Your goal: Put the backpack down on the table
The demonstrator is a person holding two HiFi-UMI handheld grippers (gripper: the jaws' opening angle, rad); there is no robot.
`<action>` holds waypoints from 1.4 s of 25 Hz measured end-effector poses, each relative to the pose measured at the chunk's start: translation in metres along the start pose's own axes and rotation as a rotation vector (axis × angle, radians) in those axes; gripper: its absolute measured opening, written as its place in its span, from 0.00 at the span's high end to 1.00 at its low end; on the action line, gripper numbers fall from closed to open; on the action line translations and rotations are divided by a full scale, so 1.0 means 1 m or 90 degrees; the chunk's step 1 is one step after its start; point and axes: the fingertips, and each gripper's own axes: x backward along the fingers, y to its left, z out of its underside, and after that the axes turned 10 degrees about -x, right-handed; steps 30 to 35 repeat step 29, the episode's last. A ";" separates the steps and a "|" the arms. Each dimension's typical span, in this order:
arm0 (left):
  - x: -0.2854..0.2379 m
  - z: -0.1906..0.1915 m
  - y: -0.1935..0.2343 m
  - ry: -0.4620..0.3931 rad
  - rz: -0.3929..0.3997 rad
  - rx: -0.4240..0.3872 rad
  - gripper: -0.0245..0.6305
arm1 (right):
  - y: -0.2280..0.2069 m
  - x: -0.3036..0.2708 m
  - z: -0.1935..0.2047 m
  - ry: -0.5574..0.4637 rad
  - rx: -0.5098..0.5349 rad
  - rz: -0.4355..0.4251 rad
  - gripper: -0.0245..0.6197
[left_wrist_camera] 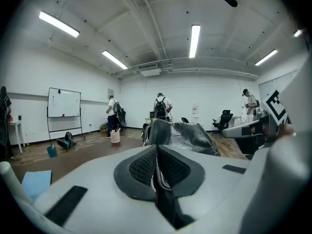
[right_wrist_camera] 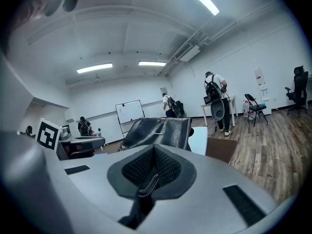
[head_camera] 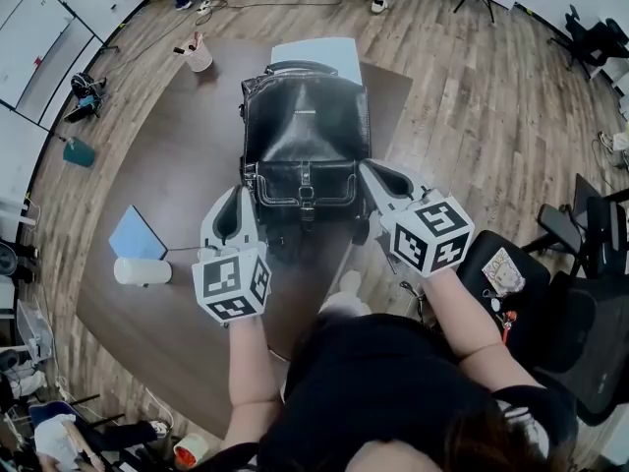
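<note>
Over the brown wooden desk [head_camera: 177, 165], the black leather backpack [head_camera: 305, 131] faces front-up with its flap buckled shut. Its long axis runs away from the person, carry handle farthest. The fingers of the left gripper [head_camera: 239, 203] and right gripper [head_camera: 373, 177] are each clamped on a stitched black strap [left_wrist_camera: 157, 177]. A pale cup [head_camera: 200, 57] at the far corner holds thin sticks.

The backpack [head_camera: 307, 136] is black glossy leather with a front flap and a buckled pocket. It hangs roughly upright over the middle of the brown worktop [head_camera: 177, 185], front facing the person. One stitched strap [left_wrist_camera: 163, 199] is pinched in the left tongs [left_wrist_camera: 156, 172] and another in the right tongs [right_wrist_camera: 148, 182]. Its base may touch the worktop, but this is unclear.
</note>
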 end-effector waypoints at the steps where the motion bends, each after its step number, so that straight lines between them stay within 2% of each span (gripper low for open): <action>1: 0.001 0.002 0.001 0.004 0.001 0.001 0.91 | 0.001 0.000 0.001 0.004 0.002 0.003 0.94; 12: 0.001 0.013 0.000 0.021 0.022 0.003 0.91 | 0.001 0.003 0.009 0.012 0.001 0.024 0.94; 35: 0.005 0.016 0.006 0.017 0.019 0.009 0.91 | -0.003 -0.001 0.014 0.017 -0.006 0.035 0.94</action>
